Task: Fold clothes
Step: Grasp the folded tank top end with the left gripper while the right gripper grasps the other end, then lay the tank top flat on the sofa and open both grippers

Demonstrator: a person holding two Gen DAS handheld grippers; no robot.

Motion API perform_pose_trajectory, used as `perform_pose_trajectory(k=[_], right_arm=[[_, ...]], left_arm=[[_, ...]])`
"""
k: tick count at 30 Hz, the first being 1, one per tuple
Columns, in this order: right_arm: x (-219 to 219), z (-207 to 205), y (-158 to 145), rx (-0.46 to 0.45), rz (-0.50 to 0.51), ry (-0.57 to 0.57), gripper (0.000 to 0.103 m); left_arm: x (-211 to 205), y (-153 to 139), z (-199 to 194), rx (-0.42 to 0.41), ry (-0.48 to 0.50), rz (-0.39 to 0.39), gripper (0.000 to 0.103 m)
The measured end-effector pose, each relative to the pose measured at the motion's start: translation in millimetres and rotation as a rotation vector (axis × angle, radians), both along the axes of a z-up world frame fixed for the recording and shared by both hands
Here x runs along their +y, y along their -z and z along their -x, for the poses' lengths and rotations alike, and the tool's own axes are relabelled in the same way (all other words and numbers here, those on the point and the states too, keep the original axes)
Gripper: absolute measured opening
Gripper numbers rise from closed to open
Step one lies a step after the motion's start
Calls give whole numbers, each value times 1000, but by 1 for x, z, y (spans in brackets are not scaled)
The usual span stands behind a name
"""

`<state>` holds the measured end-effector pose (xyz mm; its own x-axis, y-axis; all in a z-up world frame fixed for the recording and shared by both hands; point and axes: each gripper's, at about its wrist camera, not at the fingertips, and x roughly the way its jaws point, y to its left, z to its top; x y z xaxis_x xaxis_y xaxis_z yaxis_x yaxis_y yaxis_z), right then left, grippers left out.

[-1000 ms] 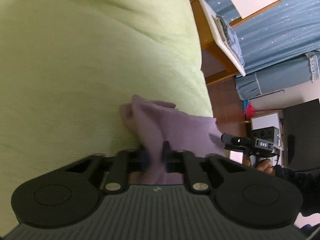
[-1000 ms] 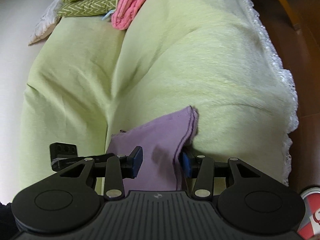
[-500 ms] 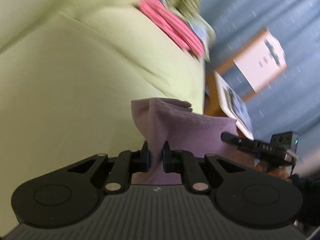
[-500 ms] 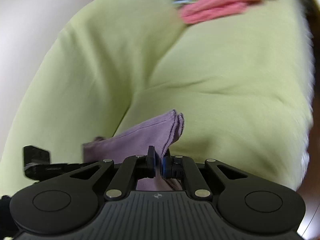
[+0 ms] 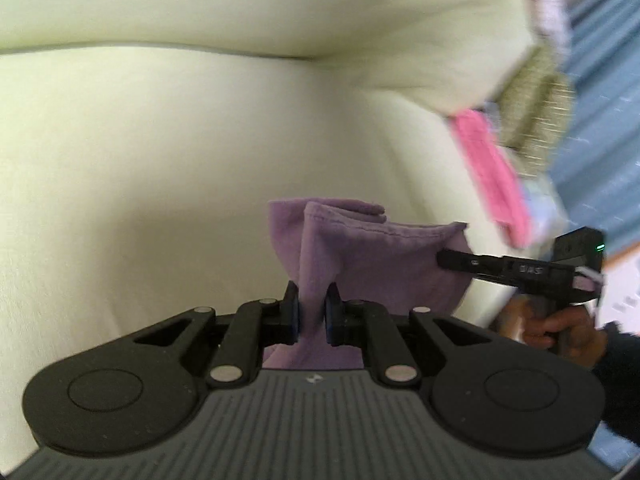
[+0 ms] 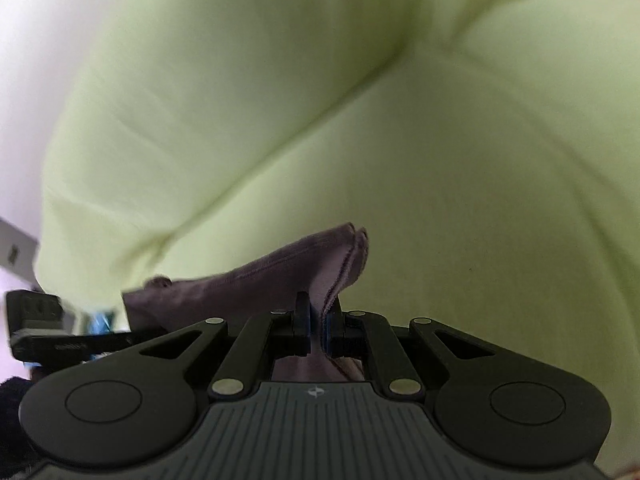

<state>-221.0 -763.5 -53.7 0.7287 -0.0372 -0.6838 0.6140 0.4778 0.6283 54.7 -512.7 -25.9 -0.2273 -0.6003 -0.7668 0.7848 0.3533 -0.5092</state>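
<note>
The cloth (image 5: 372,256) hangs between both grippers, before the sofa (image 5: 160,160).

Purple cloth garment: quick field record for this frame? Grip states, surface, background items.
garment: purple cloth garment, held up between both grippers, edge layers doubled
left gripper: shut on the garment
right gripper: shut on the garment's hemmed edge
surface: pale green sofa cover behind the garment
background: pink folded cloth, blurred, beside a green patterned cushion
person: hand on the right gripper's handle
</note>
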Motion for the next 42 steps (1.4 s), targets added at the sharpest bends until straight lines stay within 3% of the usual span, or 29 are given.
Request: perform_pose_trajectory(k=[2,5,10,12,14,15,16,17,18,19,22,27,29,32,34,35,37,39,41,42], right_arm=[[-21,-27,34,62,16,-53,7],[-44,-56,63,111,58,-108,7],[-55,-57,76,51,80,-124,8],[-59,-44,80,0,8,-76,20],[-65,-34,82,-60,-50,-6,41],[-68,-29,81,-90,-57,31,54],[-70,-26,82,-108,-52,58,58],[-72,-24,83,-115,-44,75,55],[-74,-24,86,-117,-40,83,37],[-75,-24,90,-108,-41,77,12],[-71,-24,96,-94,22,54,4],[-56,-20,95,-127,191,17,3],[-60,-26,102,-116,234,-1,3],[-61,-24,96,-96,293,4,2],[-46,-20,85,-27,397,52,38],[-35,-19,80,41,490,101,43],[-13,-4,65,120,608,176,43],[14,22,50,42,616,169,43],[49,40,46,-53,557,98,42],[66,41,47,-72,540,43,34]], left_arm=[[-15,31,-6,-48,-23,-28,8],[-27,48,-13,-104,-28,-3,8],[-5,61,-15,-93,-60,42,15],[-4,70,-29,-13,-96,79,19],[-7,76,-40,72,-127,129,28],[-11,80,-44,88,-125,142,28],[-15,83,-48,96,-119,150,26],[-19,87,-50,77,-104,145,15],[-20,90,-51,58,-90,153,10],[-20,92,-51,44,-80,165,9],[-5,89,-48,18,-80,255,8],[23,85,-36,-81,-126,360,8],[21,95,-32,-97,-162,311,10],[18,93,-31,-137,-160,297,17],[19,82,-30,-192,-170,273,26],[27,73,-27,-255,-194,259,26],[50,56,-18,-353,-254,226,25],[71,42,-6,-444,-300,197,24],[81,41,28,-485,-240,201,22],[87,41,45,-506,-209,203,22]])
